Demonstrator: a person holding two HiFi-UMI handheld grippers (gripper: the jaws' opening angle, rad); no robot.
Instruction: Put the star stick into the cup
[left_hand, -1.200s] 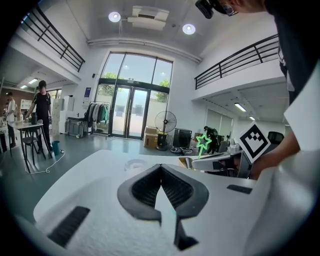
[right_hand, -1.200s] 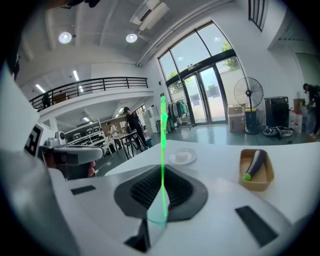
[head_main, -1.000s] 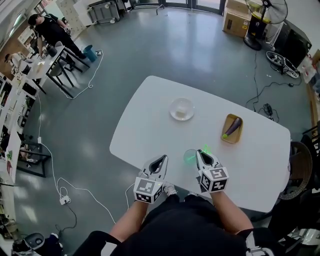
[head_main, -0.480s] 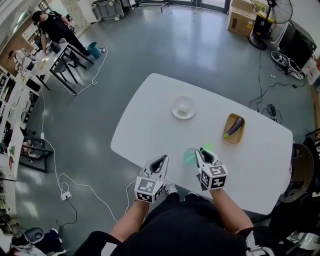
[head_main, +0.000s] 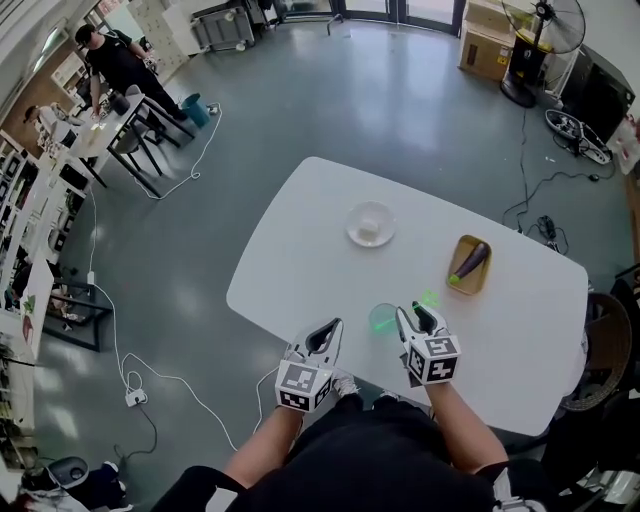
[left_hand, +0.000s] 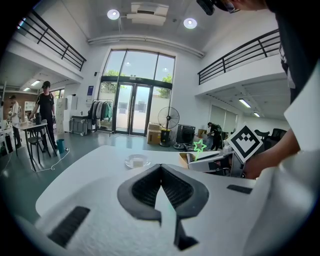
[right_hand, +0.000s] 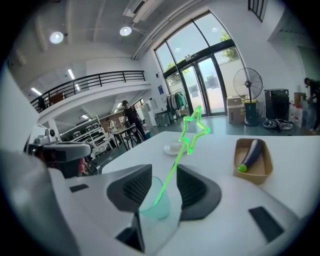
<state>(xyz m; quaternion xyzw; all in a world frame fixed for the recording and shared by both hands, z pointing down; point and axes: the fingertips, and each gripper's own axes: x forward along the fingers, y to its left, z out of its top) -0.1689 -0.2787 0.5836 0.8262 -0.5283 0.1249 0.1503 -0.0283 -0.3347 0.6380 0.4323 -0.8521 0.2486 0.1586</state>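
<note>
The right claw (right_hand: 164, 172) is opening, its two pads now standing clear on either side of the star stick (right_hand: 178, 157), so nothing is gripped any more although the stick's thin green stem runs up between them. The stick's lower end sits inside the pale green cup (right_hand: 154, 206), which stands on the white table (head_main: 300, 260) directly under and just ahead of this claw. The stem leans away from the claw with the star at the far, high end, resting on the cup by its own weight. That lean is likely why the jaws spread wide: a narrow release could drag the stem and tip the light cup. Judging by this, the task looks all but done, and the claw only has to draw straight back without brushing the stem. The left claw (left_hand: 160, 167) hangs off to the right claw's left, near the table edge, its pads meeting at the tips with nothing between them; it seems to be kept out of the way. Farther beyond the cup lie a small dish (head_main: 370, 224) and a tray (right_hand: 253, 172) holding an eggplant (right_hand: 251, 155), both well apart from the action.
</note>
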